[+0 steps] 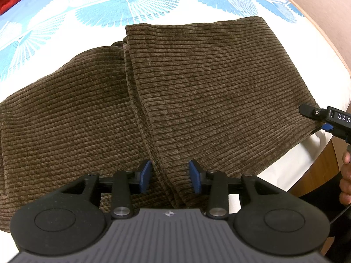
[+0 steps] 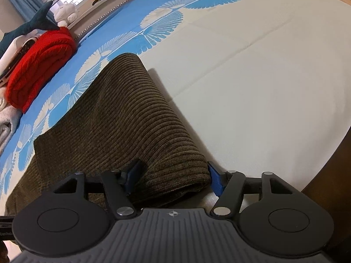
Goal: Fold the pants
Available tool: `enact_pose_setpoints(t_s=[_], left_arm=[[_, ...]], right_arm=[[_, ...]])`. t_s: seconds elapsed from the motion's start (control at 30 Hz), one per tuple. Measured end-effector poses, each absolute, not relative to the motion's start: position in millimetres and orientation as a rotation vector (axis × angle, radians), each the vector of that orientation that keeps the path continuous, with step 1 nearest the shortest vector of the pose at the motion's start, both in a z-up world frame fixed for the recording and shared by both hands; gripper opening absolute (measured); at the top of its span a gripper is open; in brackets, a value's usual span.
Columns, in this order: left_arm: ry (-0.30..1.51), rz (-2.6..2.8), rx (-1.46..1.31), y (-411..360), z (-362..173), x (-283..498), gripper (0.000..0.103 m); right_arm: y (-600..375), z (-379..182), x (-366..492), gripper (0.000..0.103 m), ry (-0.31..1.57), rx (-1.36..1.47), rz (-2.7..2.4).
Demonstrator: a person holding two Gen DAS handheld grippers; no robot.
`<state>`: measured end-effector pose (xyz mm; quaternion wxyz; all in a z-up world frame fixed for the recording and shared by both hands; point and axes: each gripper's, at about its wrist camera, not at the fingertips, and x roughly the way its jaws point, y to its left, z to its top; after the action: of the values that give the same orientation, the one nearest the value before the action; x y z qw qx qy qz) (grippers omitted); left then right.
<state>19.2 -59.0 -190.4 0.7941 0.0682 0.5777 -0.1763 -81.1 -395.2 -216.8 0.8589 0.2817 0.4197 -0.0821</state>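
Brown corduroy pants (image 1: 153,100) lie on the bed, with one part folded over the other. My left gripper (image 1: 170,176) is open, its blue pads either side of the near edge of the folded layers. My right gripper (image 2: 174,178) is open, its pads straddling the thick folded end of the pants (image 2: 131,127). In the left wrist view the right gripper (image 1: 324,120) shows at the pants' right edge.
The bed sheet (image 2: 252,76) is white with a blue fan pattern (image 1: 131,6). A red folded blanket (image 2: 41,65) and plush toys (image 2: 65,11) lie at the far side. The wooden bed frame (image 1: 318,11) runs along the edge.
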Motion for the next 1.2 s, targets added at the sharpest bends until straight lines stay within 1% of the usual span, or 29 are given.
enact_pose_setpoints(t_s=[0.17, 0.23, 0.3, 0.37, 0.4, 0.43, 0.5, 0.53, 0.57, 0.63, 0.67, 0.77, 0.8, 0.83, 0.87, 0.9, 0.93, 0.97, 1.07, 1.1, 1.13, 1.2], left_arm=[[1.240, -0.374, 0.146, -58.7, -189.8, 19.9, 0.048], [1.226, -0.374, 0.138, -57.8, -185.8, 21.0, 0.048], [1.182, -0.379, 0.105, -54.8, -175.1, 23.3, 0.051], [1.121, -0.411, 0.039, -49.8, -158.3, 24.8, 0.057], [1.090, -0.435, -0.004, -46.8, -149.3, 25.4, 0.059], [1.061, -0.465, -0.055, -43.3, -140.1, 26.3, 0.064], [1.010, -0.539, -0.177, -34.9, -121.1, 28.8, 0.068], [0.986, -0.571, -0.230, -31.6, -112.3, 30.0, 0.076], [0.954, -0.606, -0.280, -28.4, -102.6, 30.7, 0.087], [0.915, -0.658, -0.323, -26.6, -89.4, 31.6, 0.093], [0.907, -0.683, -0.331, -27.0, -85.3, 32.5, 0.095], [0.927, -0.671, -0.296, -32.1, -85.8, 35.4, 0.095], [0.938, -0.630, -0.277, -32.6, -89.7, 37.2, 0.094], [0.963, -0.567, -0.247, -32.5, -95.9, 39.9, 0.088], [0.985, -0.508, -0.216, -32.3, -102.3, 41.7, 0.070], [1.008, -0.455, -0.188, -30.1, -108.8, 44.0, 0.057], [1.033, -0.418, -0.167, -27.3, -115.4, 46.3, 0.038], [1.052, -0.392, -0.155, -23.5, -120.6, 48.7, 0.028], [1.059, -0.370, -0.165, -13.8, -123.2, 49.5, 0.022], [1.050, -0.374, -0.157, -11.9, -120.1, 48.4, 0.022], [1.040, -0.375, -0.143, -9.8, -116.2, 46.5, 0.021], [1.027, -0.380, -0.125, -3.3, -107.5, 42.8, 0.021]], right_arm=[[-388.4, -206.0, -81.9, 0.039, 0.841, 0.515, -0.161], [-381.3, -196.2, -84.2, 0.036, 0.803, 0.458, -0.144], [-370.6, -184.5, -87.5, 0.034, 0.754, 0.375, -0.124], [-354.6, -168.6, -92.5, 0.033, 0.684, 0.263, -0.090], [-345.0, -160.8, -95.5, 0.033, 0.649, 0.201, -0.068], [-331.0, -151.7, -99.9, 0.033, 0.601, 0.120, -0.036], [-305.1, -139.6, -109.1, 0.032, 0.523, -0.013, 0.030], [-288.7, -134.4, -115.3, 0.032, 0.479, -0.088, 0.073], [-271.2, -130.2, -122.5, 0.032, 0.434, -0.159, 0.125], [-240.2, -125.4, -136.6, 0.032, 0.364, -0.271, 0.232], [-224.7, -124.8, -144.9, 0.032, 0.327, -0.325, 0.285], [-192.1, -127.4, -162.5, 0.032, 0.279, -0.414, 0.424], [-184.2, -129.5, -166.7, 0.032, 0.270, -0.442, 0.456], [-176.3, -131.7, -171.0, 0.032, 0.261, -0.468, 0.492], [-171.4, -132.8, -173.7, 0.031, 0.256, -0.484, 0.516], [-167.1, -133.2, -175.9, 0.031, 0.252, -0.493, 0.537], [-163.5, -133.0, -176.8, 0.031, 0.255, -0.494, 0.553], [-160.5, -132.8, -176.1, 0.030, 0.261, -0.490, 0.562], [-157.6, -129.3, -169.4, 0.031, 0.290, -0.460, 0.577], [-157.6, -126.8, -166.6, 0.032, 0.301, -0.448, 0.583], [-158.7, -123.7, -165.7, 0.035, 0.309, -0.435, 0.589], [-173.9, -115.6, -164.8, 0.038, 0.324, -0.380, 0.610]])
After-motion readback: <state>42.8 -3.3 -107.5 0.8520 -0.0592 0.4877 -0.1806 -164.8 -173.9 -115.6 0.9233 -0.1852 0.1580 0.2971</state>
